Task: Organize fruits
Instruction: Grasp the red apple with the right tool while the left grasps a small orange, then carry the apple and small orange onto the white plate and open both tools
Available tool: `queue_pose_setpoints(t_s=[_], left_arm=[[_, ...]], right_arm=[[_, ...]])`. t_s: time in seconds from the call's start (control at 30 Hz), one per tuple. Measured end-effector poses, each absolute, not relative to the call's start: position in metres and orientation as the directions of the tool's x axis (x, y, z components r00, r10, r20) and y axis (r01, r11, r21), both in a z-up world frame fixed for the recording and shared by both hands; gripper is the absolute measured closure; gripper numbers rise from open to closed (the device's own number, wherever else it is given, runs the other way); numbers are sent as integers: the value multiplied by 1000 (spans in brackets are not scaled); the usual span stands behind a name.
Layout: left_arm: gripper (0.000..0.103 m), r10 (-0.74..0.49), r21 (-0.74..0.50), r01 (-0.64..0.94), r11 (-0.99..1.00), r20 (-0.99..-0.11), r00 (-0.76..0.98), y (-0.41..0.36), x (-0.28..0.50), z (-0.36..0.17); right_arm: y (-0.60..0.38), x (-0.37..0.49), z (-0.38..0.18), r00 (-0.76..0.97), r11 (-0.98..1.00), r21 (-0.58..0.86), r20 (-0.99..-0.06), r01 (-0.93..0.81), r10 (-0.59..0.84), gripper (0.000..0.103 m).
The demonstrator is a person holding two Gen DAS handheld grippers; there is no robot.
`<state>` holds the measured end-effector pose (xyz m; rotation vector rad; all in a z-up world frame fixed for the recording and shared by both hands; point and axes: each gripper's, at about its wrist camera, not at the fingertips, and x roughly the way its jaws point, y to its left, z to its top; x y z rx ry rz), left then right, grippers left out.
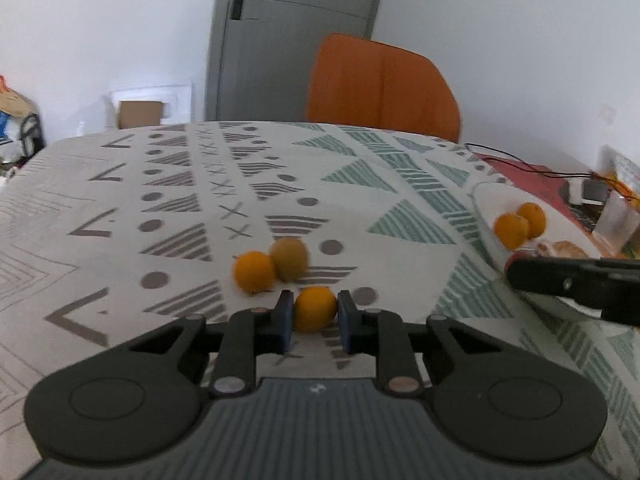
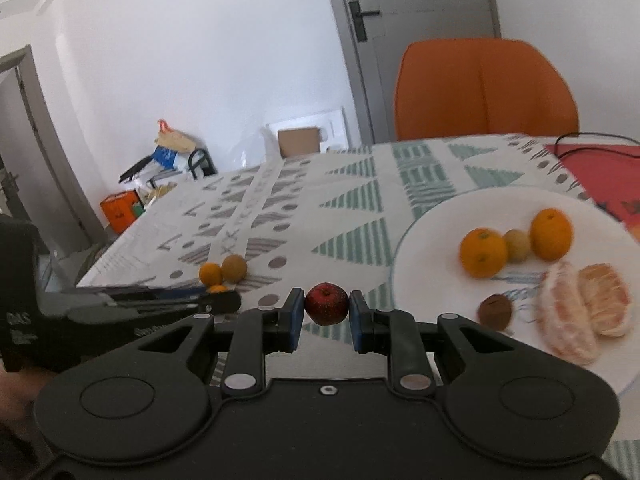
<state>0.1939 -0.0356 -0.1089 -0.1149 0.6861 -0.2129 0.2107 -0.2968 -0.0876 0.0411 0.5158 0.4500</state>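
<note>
The left gripper (image 1: pixel 316 316) has its 2 blue pads pressed against a small round orange citrus fruit (image 1: pixel 315 308), smooth-skinned and glossy. The right gripper (image 2: pixel 326 314) is clamped on a small dark-red round fruit (image 2: pixel 326 304), speckled, with a dimple at its top, held just left of the wide white round plate (image 2: pixel 440 216).

The plate carries 2 orange citrus fruits (image 2: pixel 482 253) with a small yellowish-green round fruit (image 2: pixel 517 245) touching between them, a small brown round fruit (image 2: pixel 495 311) near the plate's front, and 2 peeled pale-pink citrus segments (image 2: pixel 584 312) lying side by side, matte and veined.

Well left of the plate, on the patterned tablecloth (image 1: pixel 120 208), sit 1 more loose orange citrus fruit (image 1: pixel 254 272) and a dull olive-brown round fruit (image 1: pixel 289 259), touching each other, just beyond the left gripper's held orange.

The cloth is pale, woven-looking, printed with grey and green striped triangles, dots and crosses. Beyond the plate stands an orange chair (image 2: pixel 484 88) with a smooth curved back, and behind it a grey door (image 2: pixel 416 20) with a black handle. A red mat (image 2: pixel 604 168) with a black cable lies on the far side of the plate.
</note>
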Motion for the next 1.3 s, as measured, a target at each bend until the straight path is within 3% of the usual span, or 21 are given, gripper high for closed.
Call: queue_pose_setpoints(t_s=[0.9,1.03,1.3], left_arm=[[82,-327,-151,292,944,-523,787,-102,168,-55],[82,-344,-140,318,938,-517,784,-116,166,-52],[82,-353,-124,340,932,-520,778,-133,168,-50]], right_arm=[[-387,184,-89,852,944,204,-413,-258,322,80],[-397,181,-90,859,943,217,-398,-252,322,70],[-423,180,-94,871,944,259,-392,-205,297,70]])
